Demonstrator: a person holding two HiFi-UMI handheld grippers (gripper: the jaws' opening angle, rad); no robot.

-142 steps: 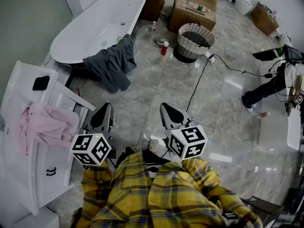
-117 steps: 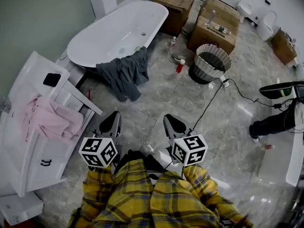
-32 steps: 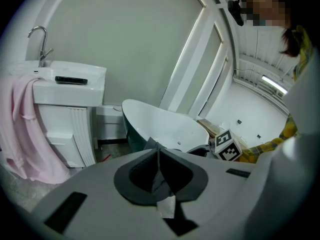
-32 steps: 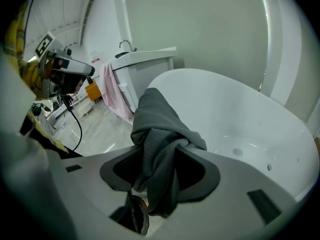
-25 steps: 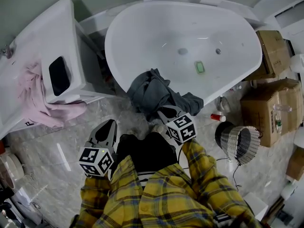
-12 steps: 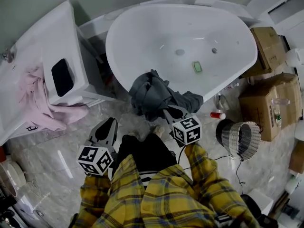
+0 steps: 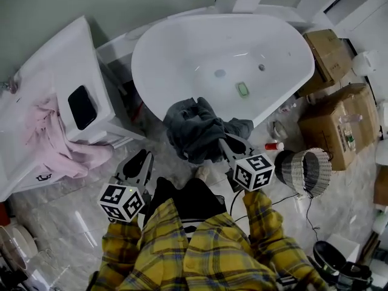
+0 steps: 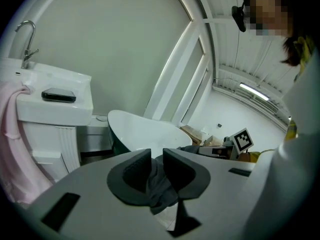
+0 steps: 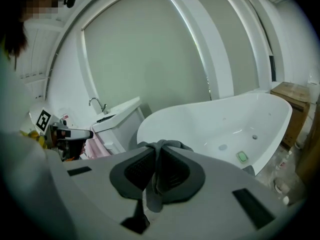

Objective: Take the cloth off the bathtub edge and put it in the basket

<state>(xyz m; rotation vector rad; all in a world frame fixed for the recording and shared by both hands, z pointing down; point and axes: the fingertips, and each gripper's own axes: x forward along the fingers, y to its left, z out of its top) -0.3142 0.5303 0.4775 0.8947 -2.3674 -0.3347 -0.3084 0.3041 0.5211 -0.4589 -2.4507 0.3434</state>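
Two-handed, working at the white bathtub (image 7: 182,47); gripping the grey cloth (image 7: 194,129) bunched on its near edge, well apart from the wicker basket (image 7: 318,171) on the floor (image 7: 66,208); clamping one fold tight in the right gripper (image 7: 225,144), jaws nearly together; holding the left gripper (image 7: 139,161) off to the side, jaws just cracking open, grasping nothing.

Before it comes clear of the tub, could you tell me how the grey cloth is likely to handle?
Probably floppy: the grey cloth bunches where the right gripper pinches it, and a tail droops below its fingers. Likely to drag, since part drapes over the bathtub rim.
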